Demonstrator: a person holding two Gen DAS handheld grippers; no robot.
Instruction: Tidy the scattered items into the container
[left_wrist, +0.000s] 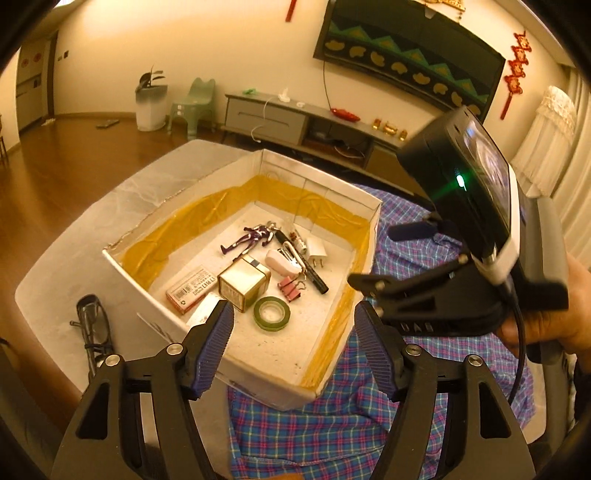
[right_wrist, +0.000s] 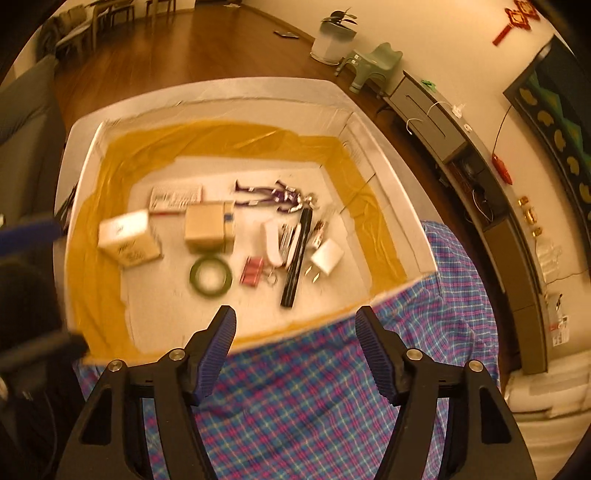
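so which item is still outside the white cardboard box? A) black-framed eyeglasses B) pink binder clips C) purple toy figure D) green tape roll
A: the black-framed eyeglasses lie on the grey tabletop beside the white cardboard box; the other three are inside it.

A checked cloth (left_wrist: 325, 424) is spread over part of the white table (left_wrist: 122, 206). By the far wall a green stool (left_wrist: 192, 107) is set beside a white bin (left_wrist: 150, 107) — a long grey cabinet (left_wrist: 273, 120) is placed nearby, under a dark wall hanging (left_wrist: 406, 51).
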